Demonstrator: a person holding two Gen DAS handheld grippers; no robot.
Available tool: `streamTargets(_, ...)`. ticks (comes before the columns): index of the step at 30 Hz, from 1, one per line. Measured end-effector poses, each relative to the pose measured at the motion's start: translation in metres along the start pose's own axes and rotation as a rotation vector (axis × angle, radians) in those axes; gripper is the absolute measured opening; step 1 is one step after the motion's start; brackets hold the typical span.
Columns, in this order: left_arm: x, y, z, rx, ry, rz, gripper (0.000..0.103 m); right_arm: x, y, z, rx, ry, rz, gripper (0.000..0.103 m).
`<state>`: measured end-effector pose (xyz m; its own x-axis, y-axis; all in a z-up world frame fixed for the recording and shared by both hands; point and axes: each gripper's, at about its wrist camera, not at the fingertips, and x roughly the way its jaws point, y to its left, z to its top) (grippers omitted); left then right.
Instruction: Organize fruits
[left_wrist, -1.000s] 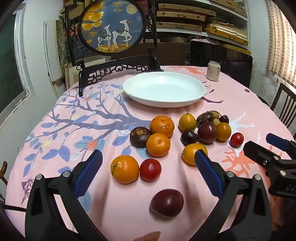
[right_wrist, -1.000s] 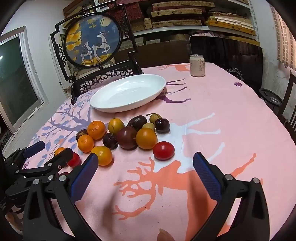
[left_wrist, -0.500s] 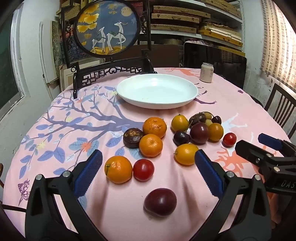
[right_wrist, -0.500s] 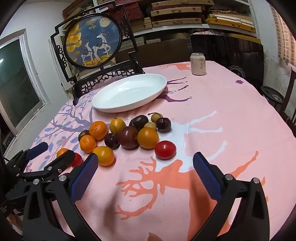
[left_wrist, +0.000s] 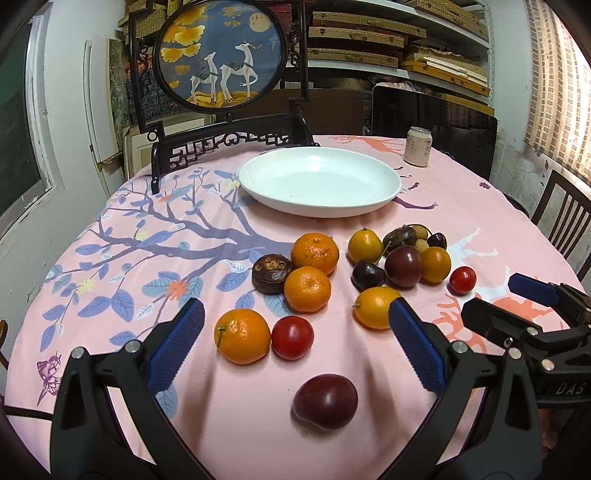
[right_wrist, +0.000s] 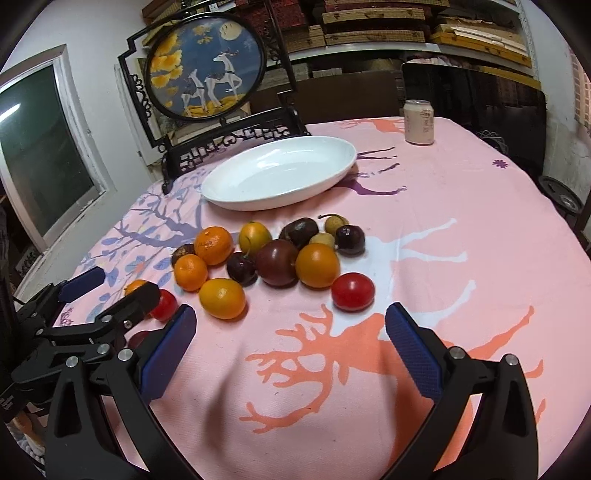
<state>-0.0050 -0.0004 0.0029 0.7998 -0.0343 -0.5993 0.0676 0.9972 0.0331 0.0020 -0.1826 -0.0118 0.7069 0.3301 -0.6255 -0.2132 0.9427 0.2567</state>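
Several fruits lie loose on the pink tablecloth: oranges (left_wrist: 242, 335), red tomatoes (left_wrist: 292, 337), dark plums and small brown fruits. A dark plum (left_wrist: 325, 401) lies nearest, between my left fingers. An empty white plate (left_wrist: 320, 180) sits behind the fruits; it also shows in the right wrist view (right_wrist: 279, 171). My left gripper (left_wrist: 291, 345) is open and empty, low over the near fruits. My right gripper (right_wrist: 290, 343) is open and empty, just short of a red tomato (right_wrist: 352, 291) and a yellow-orange fruit (right_wrist: 222, 298).
A drink can (left_wrist: 417, 145) stands at the table's far right. A framed deer picture on a dark stand (left_wrist: 221, 55) stands behind the plate. A chair (left_wrist: 561, 218) is at the right edge. Each gripper shows in the other's view.
Both grippers have shifted slightly, still open and empty. The view over the fruits has moved a little; no fruit has moved.
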Motion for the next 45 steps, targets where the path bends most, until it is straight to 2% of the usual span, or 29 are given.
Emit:
streamTargets(4, 0.0, 0.0, 0.0, 0.001, 0.0, -0.003, 0.101, -0.003, 0.0, 0.0, 0.006, -0.014, -0.019, 0.102)
streamTargets(14, 0.001, 0.0, 0.0, -0.001, 0.007, -0.005, 0.101, -0.005, -0.004, 0.0, 0.034, -0.016, 0.017, 0.102)
streamTargets(45, 0.003, -0.001, -0.001, -0.002, 0.015, -0.005, 0.101, -0.003, -0.01, -0.001, 0.069, -0.001, 0.039, 0.102)
